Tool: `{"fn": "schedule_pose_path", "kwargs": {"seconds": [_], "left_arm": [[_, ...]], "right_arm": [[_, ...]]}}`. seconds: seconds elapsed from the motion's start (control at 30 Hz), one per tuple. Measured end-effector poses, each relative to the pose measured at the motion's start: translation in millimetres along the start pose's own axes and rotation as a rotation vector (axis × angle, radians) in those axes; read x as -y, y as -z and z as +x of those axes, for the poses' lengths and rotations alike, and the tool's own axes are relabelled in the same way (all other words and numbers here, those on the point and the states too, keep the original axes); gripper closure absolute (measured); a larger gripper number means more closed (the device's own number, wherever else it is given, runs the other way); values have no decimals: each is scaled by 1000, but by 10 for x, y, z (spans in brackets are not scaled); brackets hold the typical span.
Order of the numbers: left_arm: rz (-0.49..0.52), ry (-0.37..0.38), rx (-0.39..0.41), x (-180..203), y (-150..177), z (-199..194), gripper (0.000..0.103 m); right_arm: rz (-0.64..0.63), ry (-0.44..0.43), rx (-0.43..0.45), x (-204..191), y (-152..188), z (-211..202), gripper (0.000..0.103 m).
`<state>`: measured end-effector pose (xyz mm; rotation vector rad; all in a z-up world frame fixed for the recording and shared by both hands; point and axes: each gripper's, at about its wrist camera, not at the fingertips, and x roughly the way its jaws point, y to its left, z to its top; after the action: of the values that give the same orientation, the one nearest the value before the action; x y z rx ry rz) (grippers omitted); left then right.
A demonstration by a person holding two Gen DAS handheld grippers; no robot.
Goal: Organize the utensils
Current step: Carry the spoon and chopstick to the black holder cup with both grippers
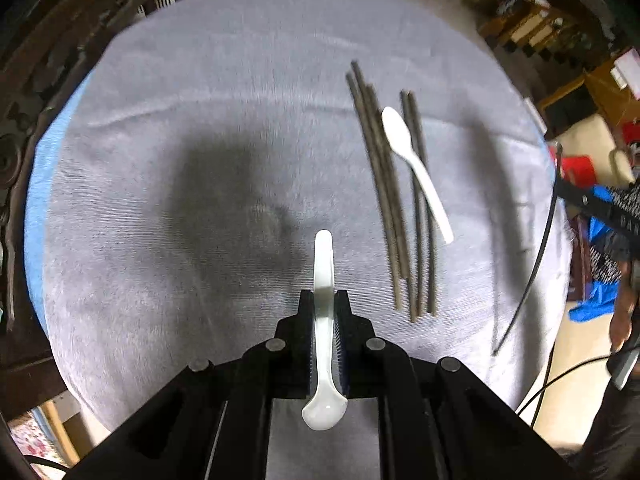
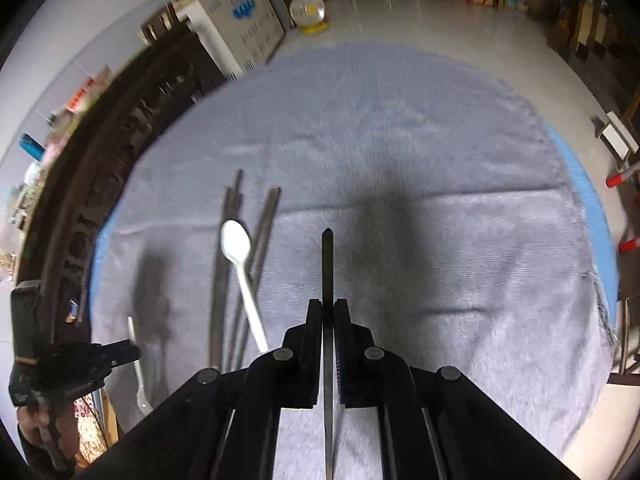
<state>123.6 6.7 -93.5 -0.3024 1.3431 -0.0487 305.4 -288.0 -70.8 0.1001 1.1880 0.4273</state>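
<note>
My left gripper (image 1: 323,300) is shut on a glossy white spoon (image 1: 323,264), held above the grey cloth with its handle pointing forward and its bowl back near the camera. To its right, several dark chopsticks (image 1: 384,200) lie side by side on the cloth, and a white plastic spoon (image 1: 416,168) rests slantwise across them. My right gripper (image 2: 327,304) is shut on a single dark chopstick (image 2: 327,264), lifted over the cloth. In the right wrist view, the chopsticks (image 2: 222,280) and plastic spoon (image 2: 240,256) lie to the left. The left gripper (image 2: 120,354) shows at the lower left with its spoon (image 2: 138,376).
The round table carries a grey cloth (image 2: 440,160) over a blue underlay (image 2: 584,188). Dark carved wooden furniture (image 2: 100,160) curves along its left side, with a white cabinet (image 2: 240,28) behind. Cluttered shelves (image 1: 532,28) and a black cable (image 1: 560,380) lie beyond the right edge.
</note>
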Motion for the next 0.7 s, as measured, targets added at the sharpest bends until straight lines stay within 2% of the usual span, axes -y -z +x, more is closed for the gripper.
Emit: {"fn": "schedule_pose_path", "kwargs": {"seconds": [0.3,0.53,0.7], "left_arm": [[-23,63,187,163,224,-558,93],[-13,98,336,330,373,-1067,93],[5,139,409,456,482,-1348,93]], "right_arm": [[9,-46,202,-144,179,-679,96],[-25,-46,299,-302,314,-1095,96],[-45,-74,366,-403,402,-1411,96]]}}
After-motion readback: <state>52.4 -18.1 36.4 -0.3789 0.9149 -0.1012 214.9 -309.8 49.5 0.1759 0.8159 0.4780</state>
